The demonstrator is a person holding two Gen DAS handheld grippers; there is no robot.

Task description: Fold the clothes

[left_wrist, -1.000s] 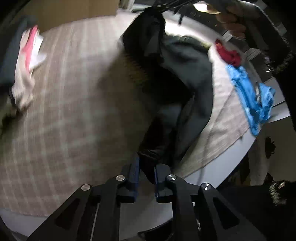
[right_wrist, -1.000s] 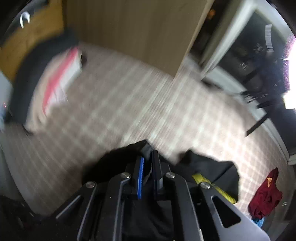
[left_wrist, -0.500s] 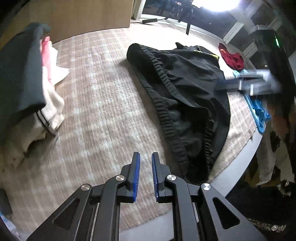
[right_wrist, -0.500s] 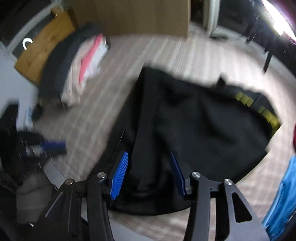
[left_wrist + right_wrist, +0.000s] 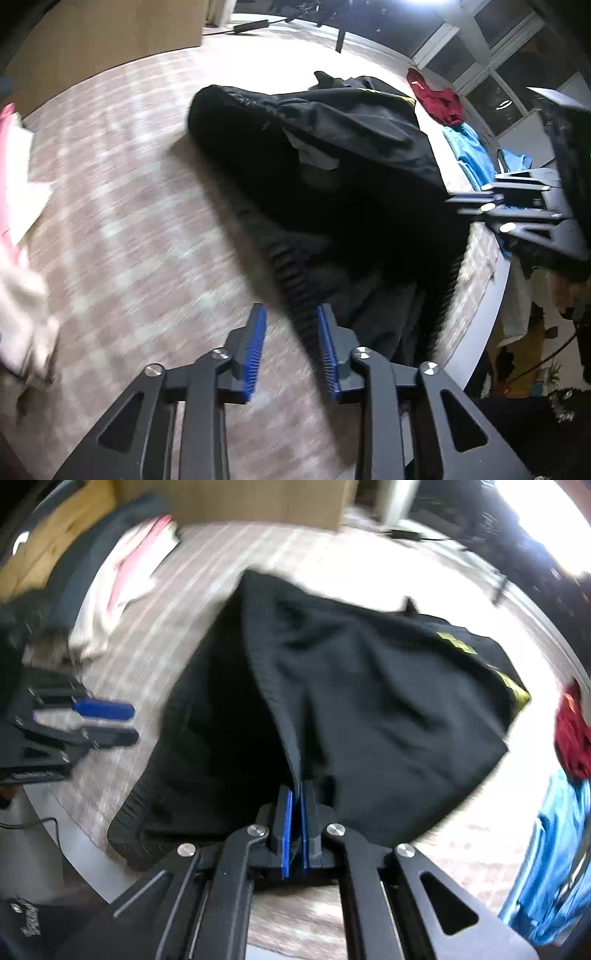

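Observation:
Black shorts (image 5: 332, 177) with a ribbed waistband and yellow side marks lie on the checked cloth. My right gripper (image 5: 294, 805) is shut on the shorts' (image 5: 369, 686) waistband and lifts that edge, so the fabric tents up. The right gripper (image 5: 476, 206) also shows at the right of the left wrist view, at the shorts' edge. My left gripper (image 5: 290, 332) is open just above the cloth, its blue pads astride the lower end of the waistband without closing on it. In the right wrist view the left gripper (image 5: 105, 720) sits at the left, open.
A stack of folded clothes (image 5: 110, 576), dark, pink and cream, lies at the far left. A red garment (image 5: 439, 101) and a blue garment (image 5: 472, 158) lie by the table's right edge (image 5: 491, 306). A wooden panel (image 5: 103, 40) stands behind.
My right gripper has shut on the waistband and raised it. My left gripper has opened wider and moved toward the waistband's lower end.

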